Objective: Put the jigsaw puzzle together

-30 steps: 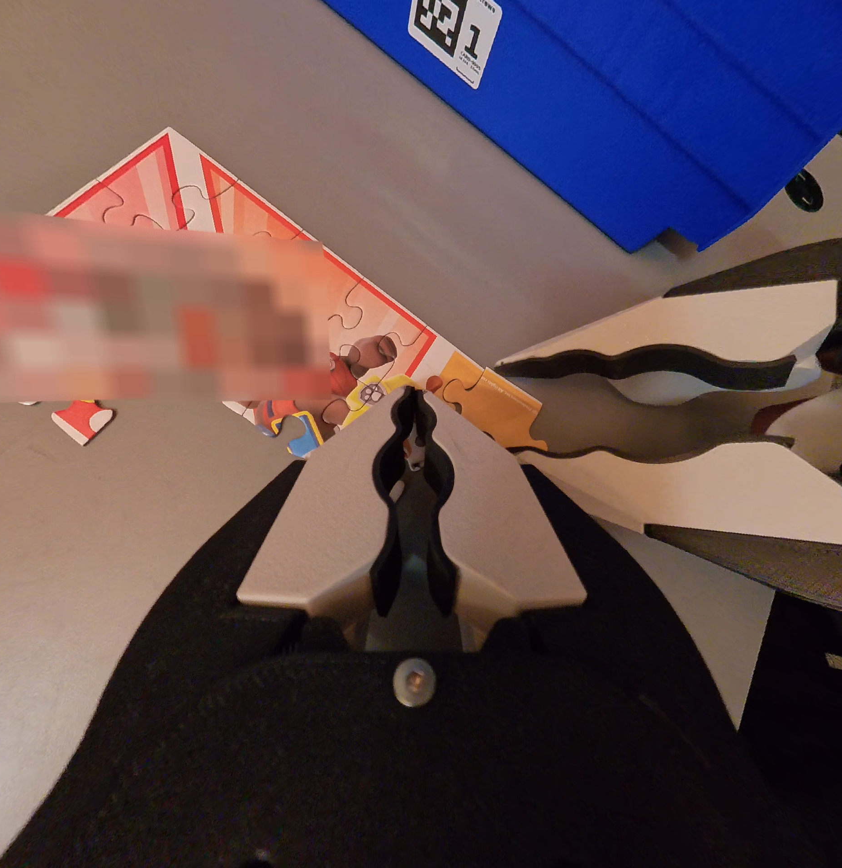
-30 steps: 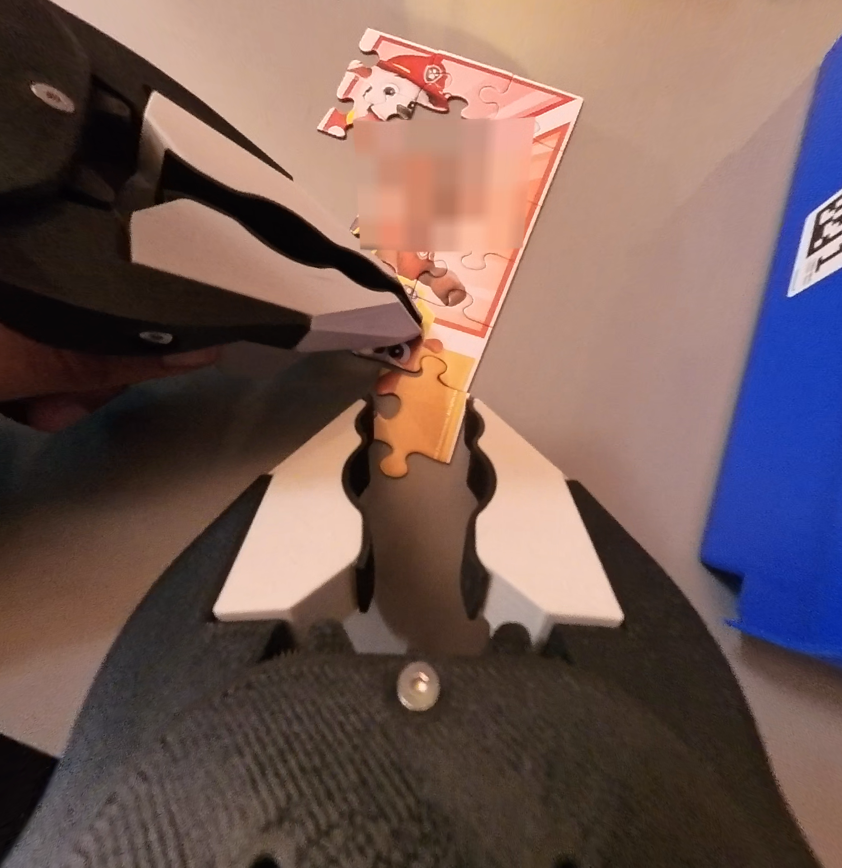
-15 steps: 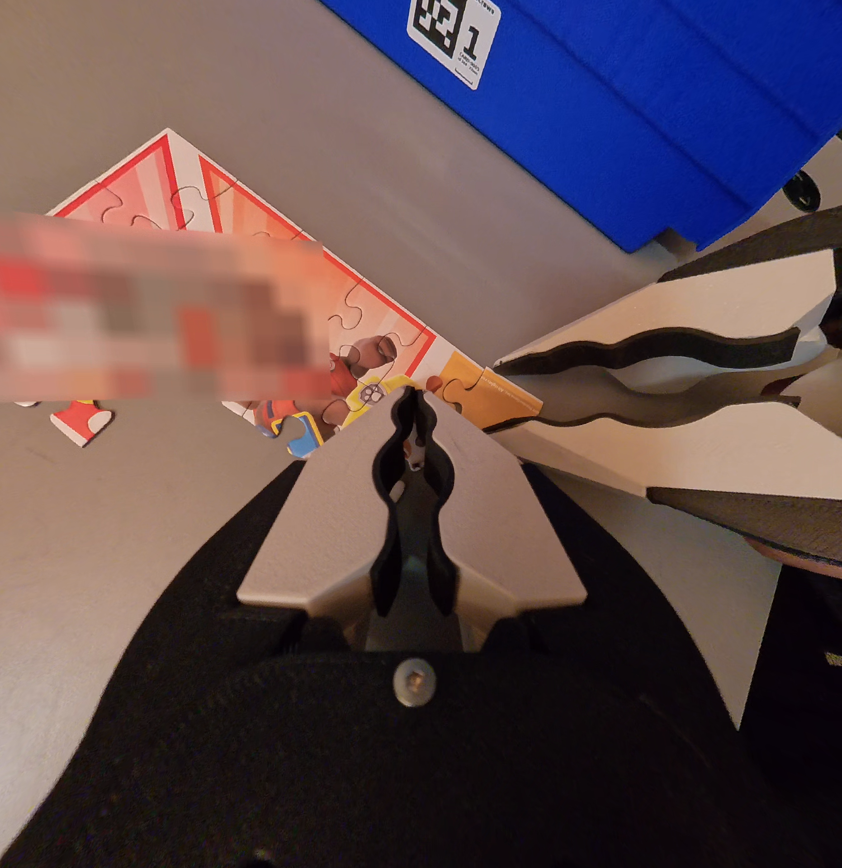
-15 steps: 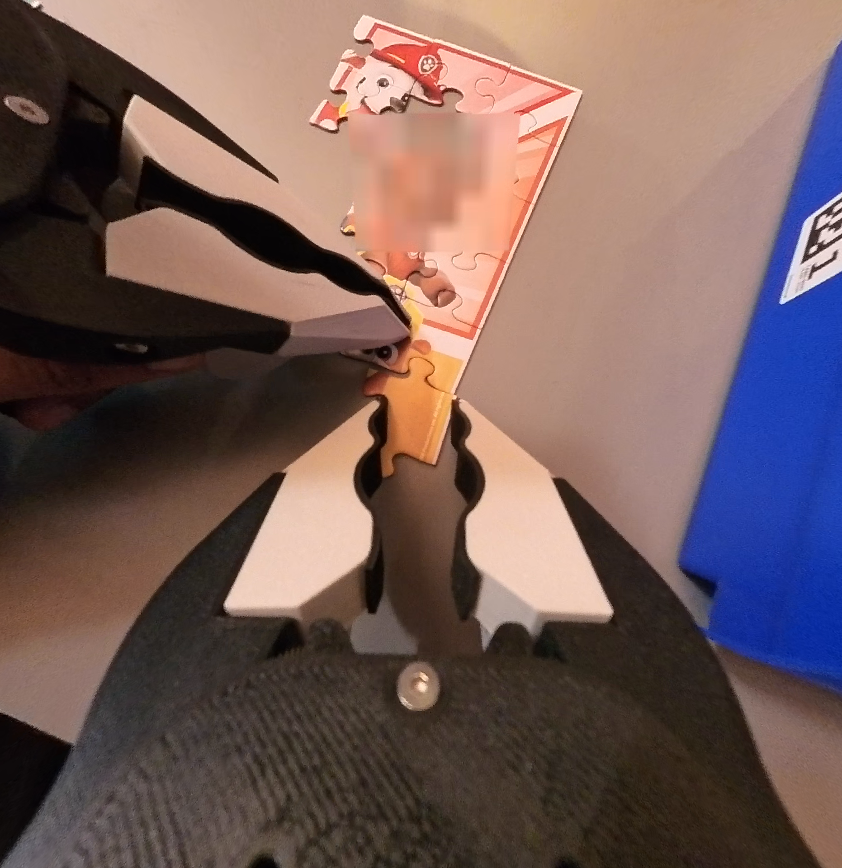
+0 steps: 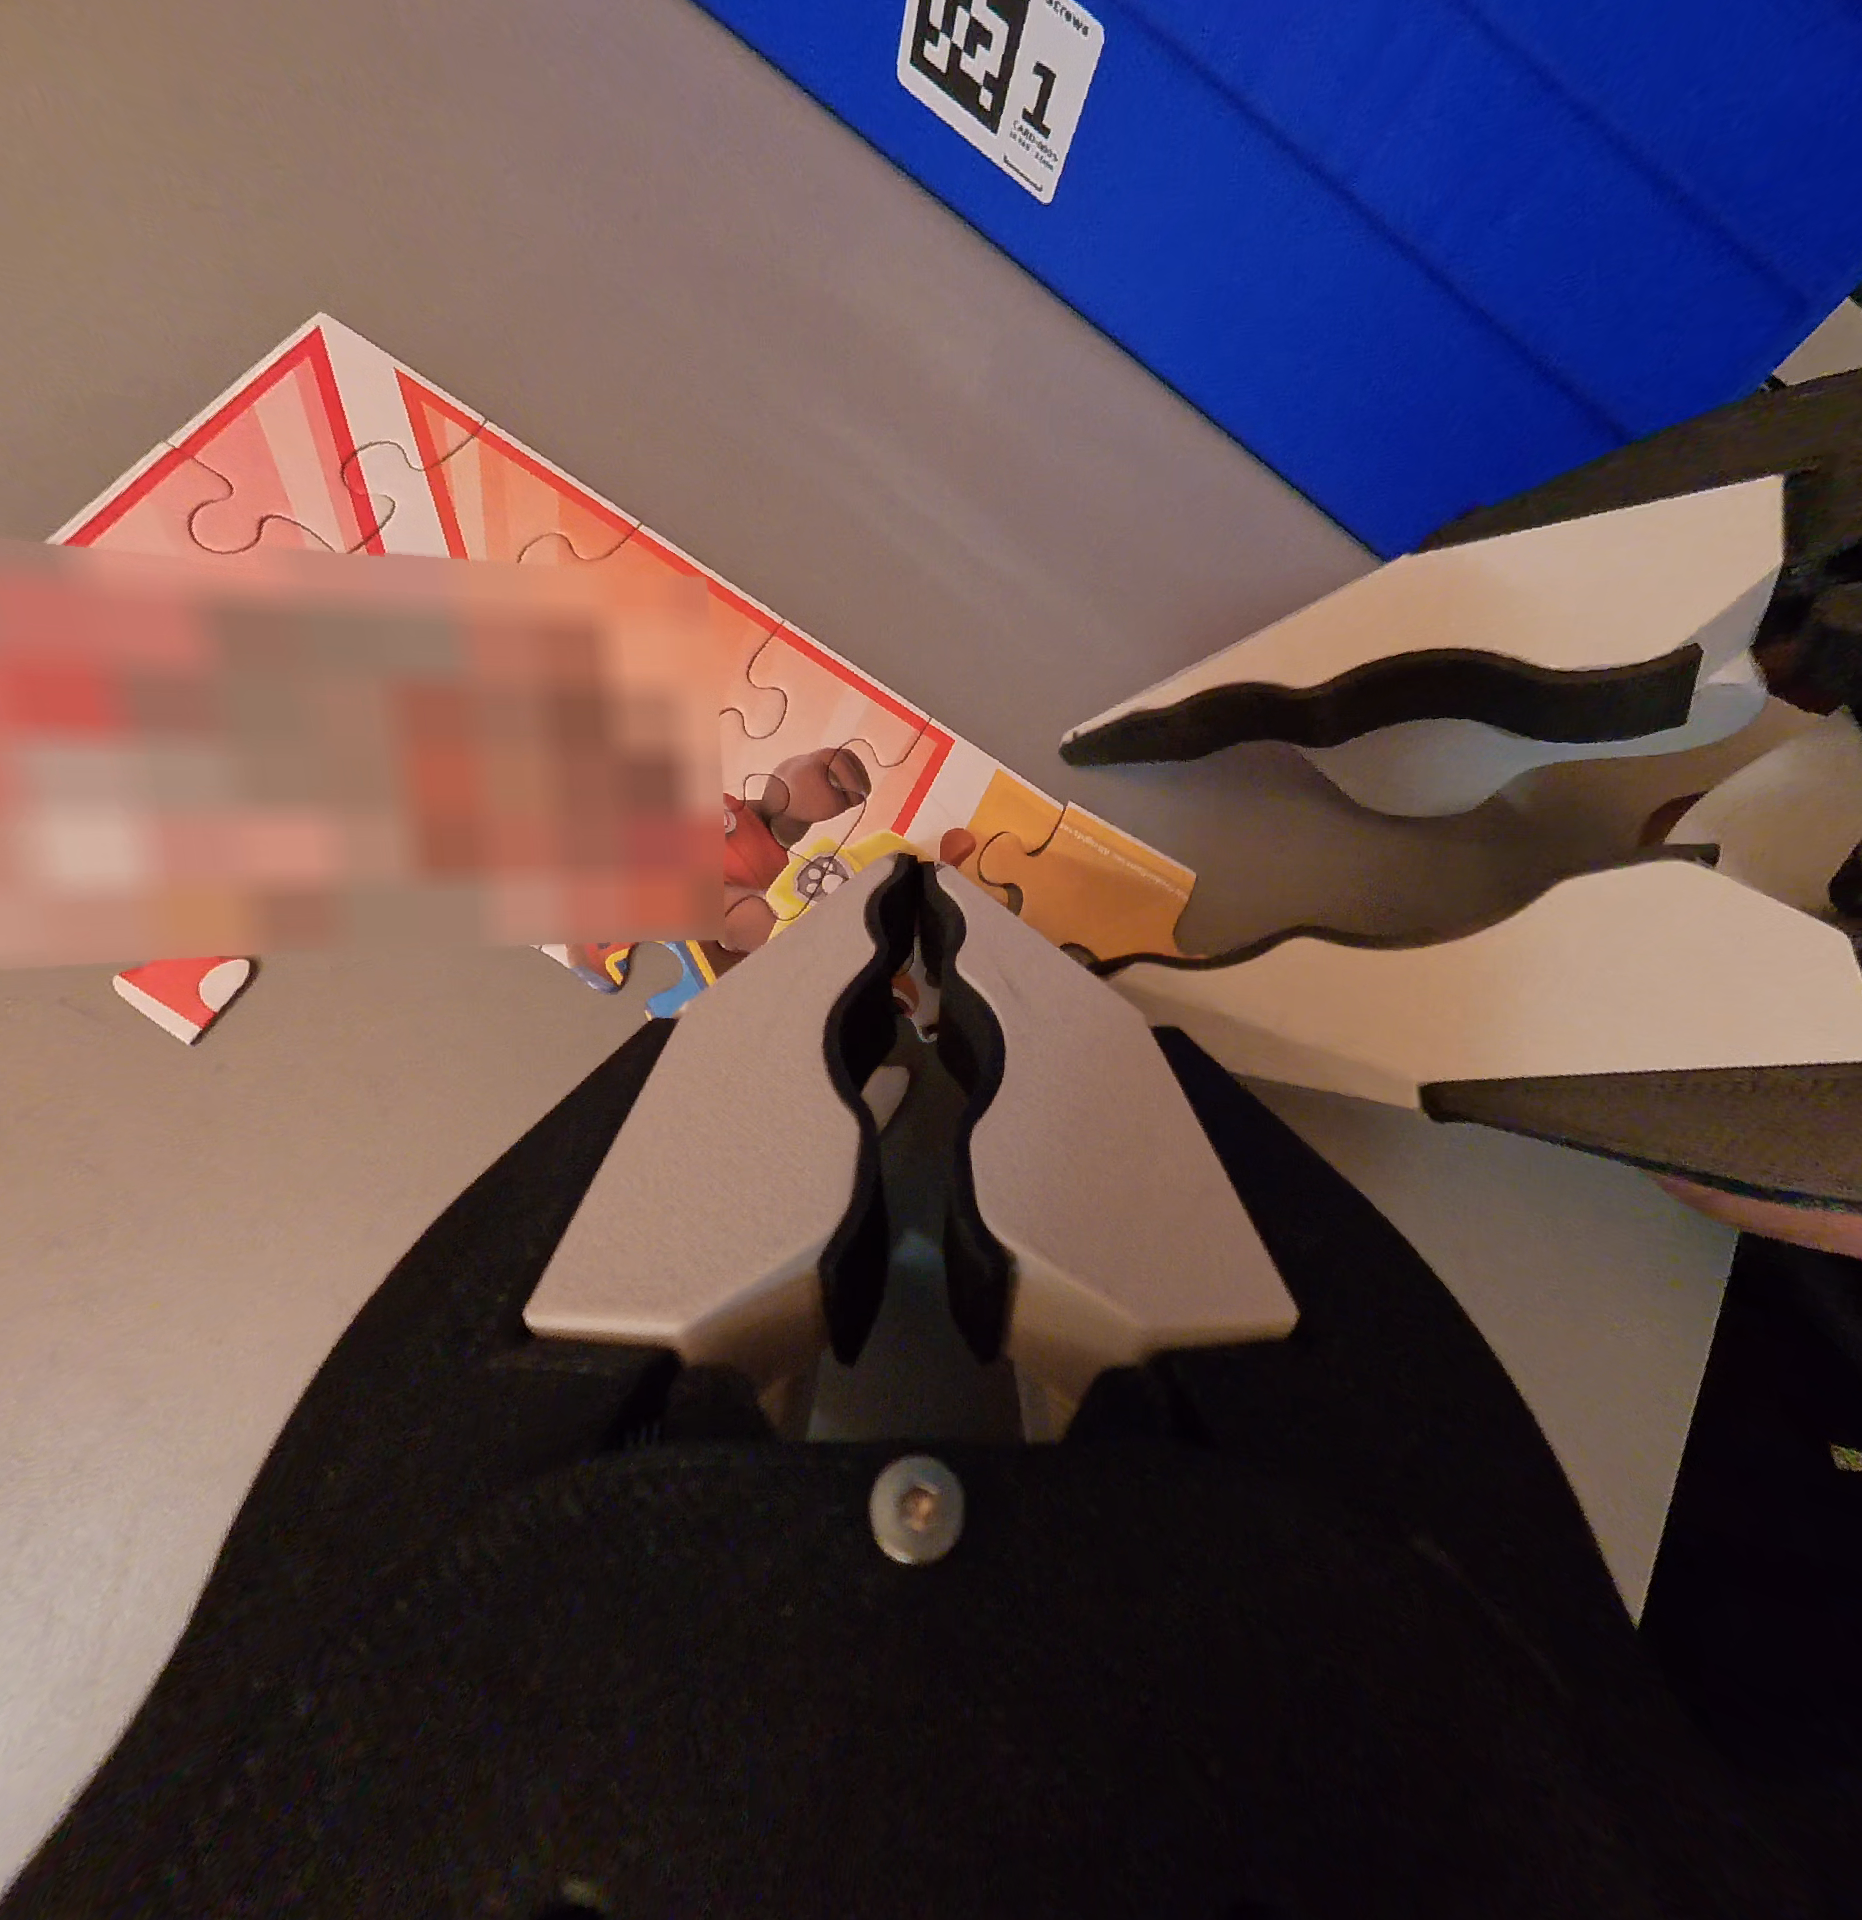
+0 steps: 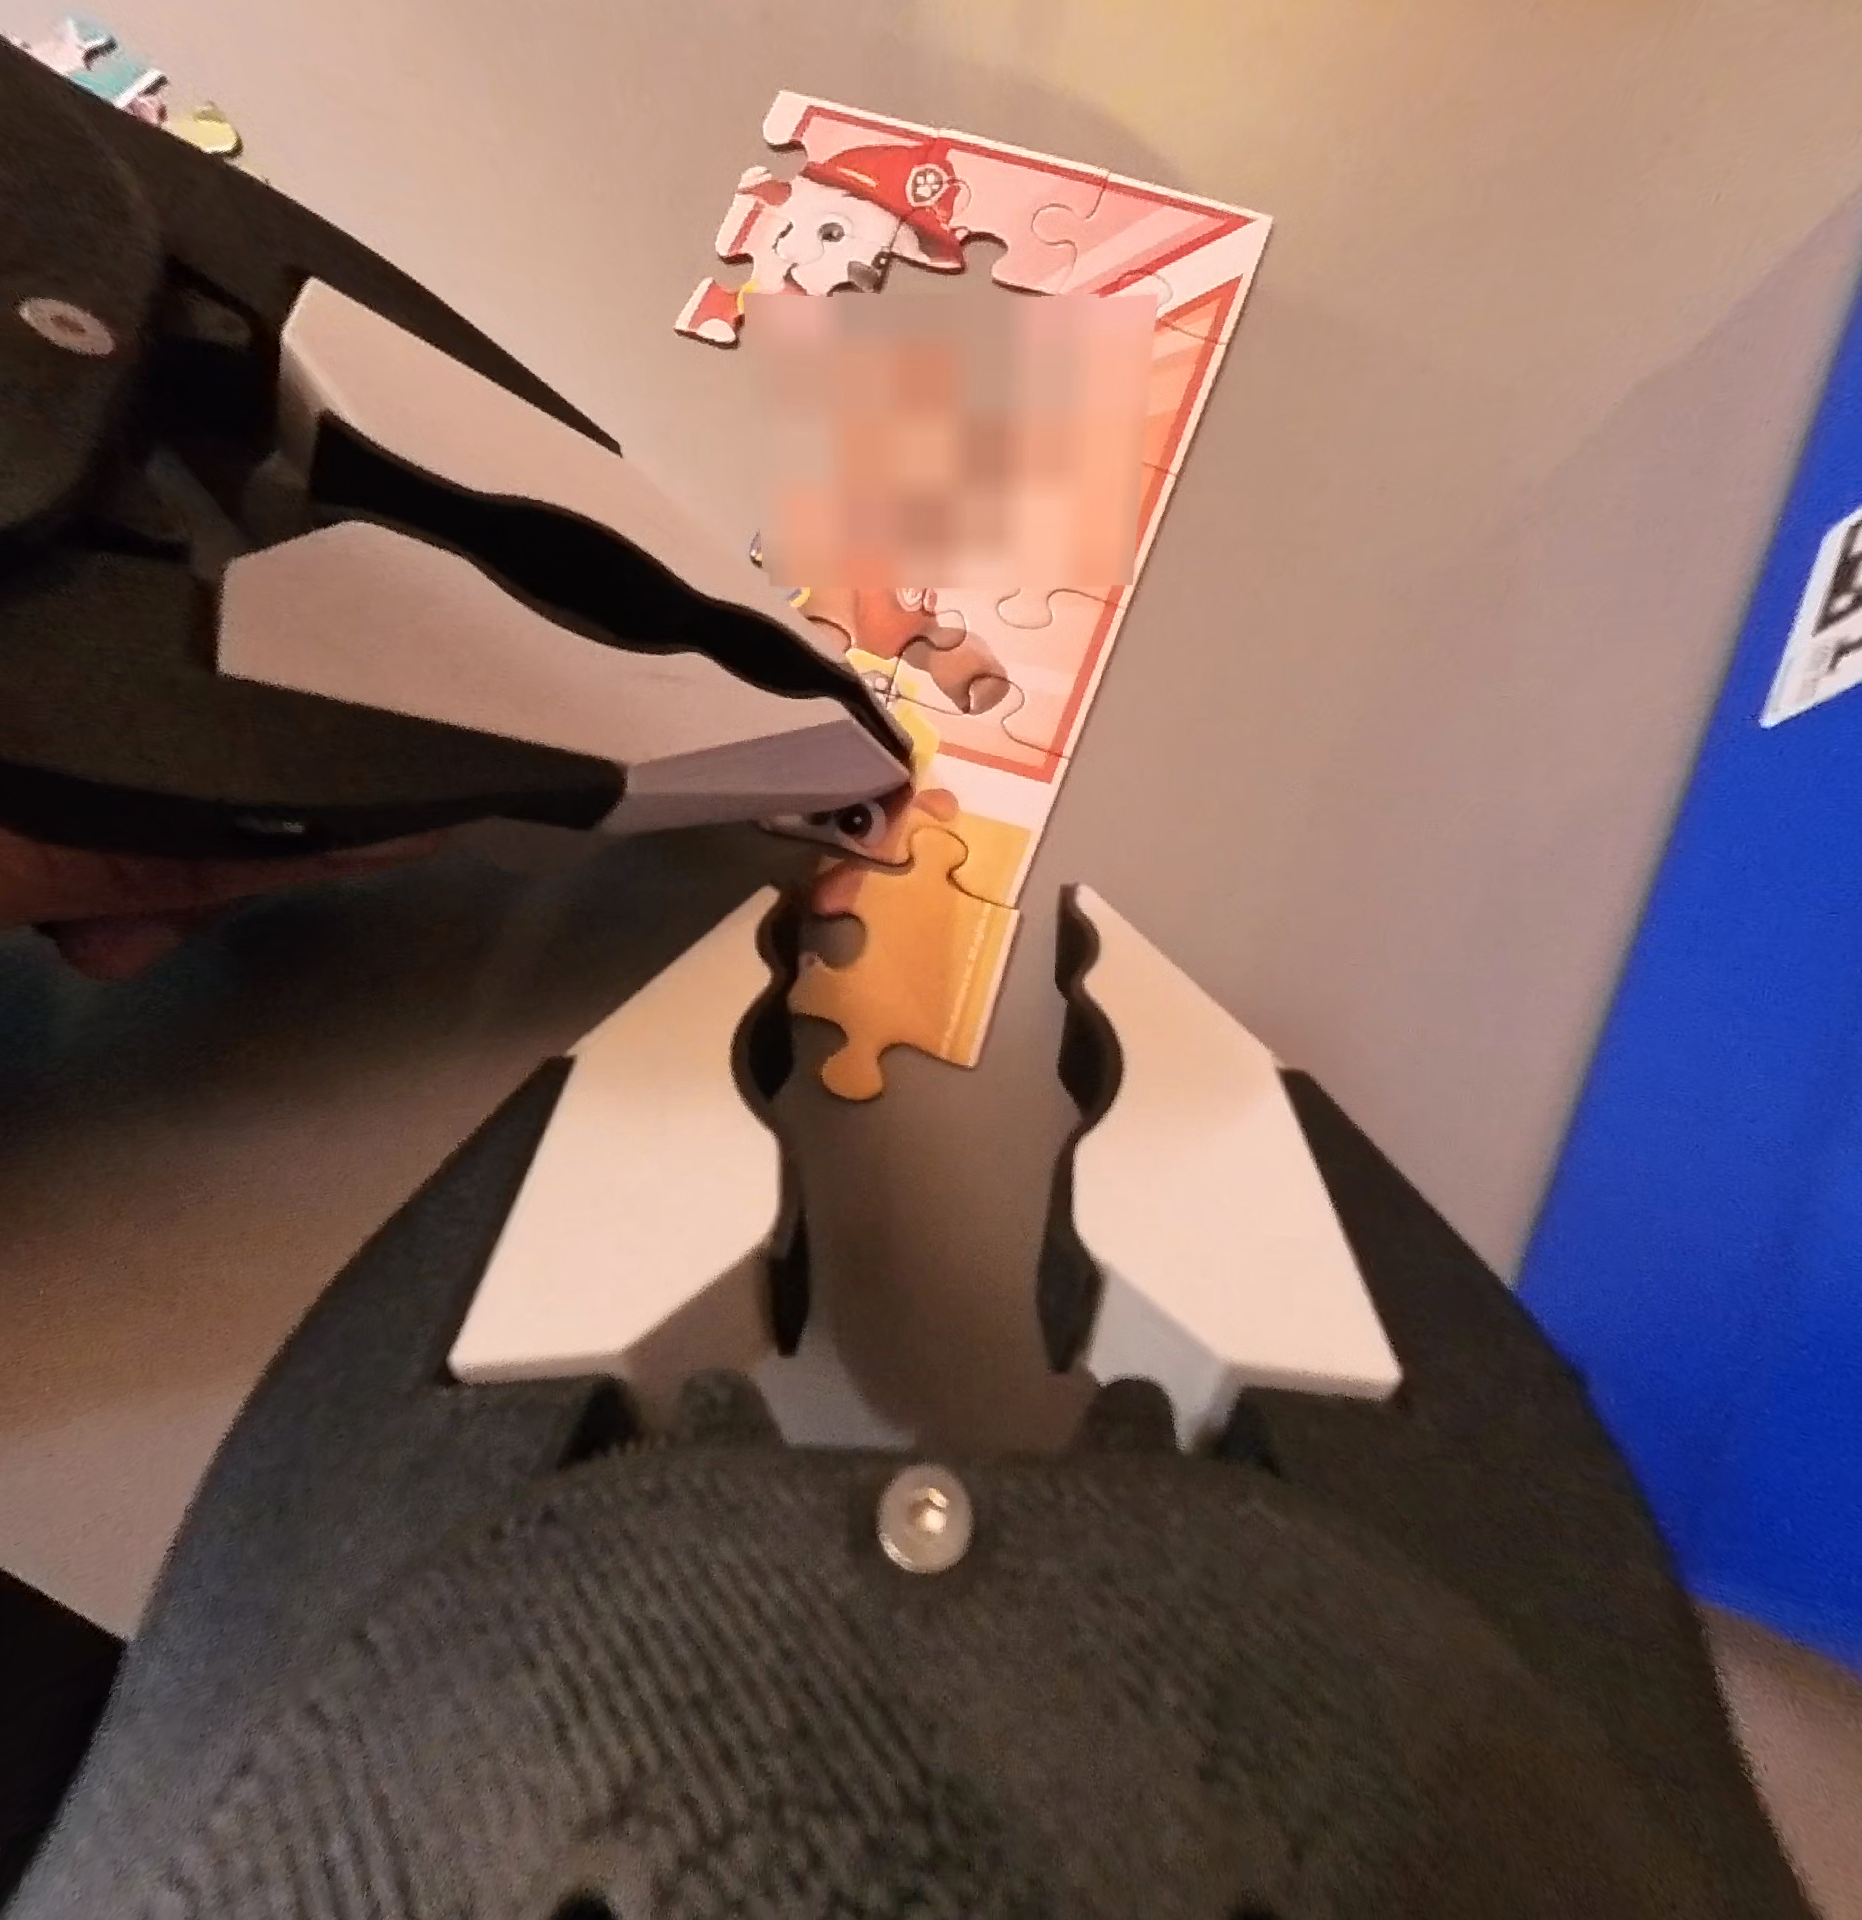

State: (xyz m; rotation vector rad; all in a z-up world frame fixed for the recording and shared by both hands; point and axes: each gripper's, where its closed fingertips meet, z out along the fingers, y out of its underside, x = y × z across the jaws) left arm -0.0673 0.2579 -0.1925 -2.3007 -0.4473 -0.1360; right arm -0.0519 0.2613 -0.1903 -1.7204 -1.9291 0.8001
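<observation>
Straddling the orange corner piece [image 6: 911, 977], the right gripper [image 6: 922, 925] stands wide: one pad just beside the piece's inner edge, the other clear of it, so nothing is gripped. The piece lies flat on the grey table [image 6: 1426, 727], joined to the end of the part-built puzzle [image 6: 1114, 312]. The left gripper [image 5: 914, 873] is pinched shut, its tip pressed down on the neighbouring piece [image 5: 802, 883], seemingly pinning it. A loose red piece [image 5: 184, 992] lies apart, a blue bin [image 5: 1426, 208] behind.
</observation>
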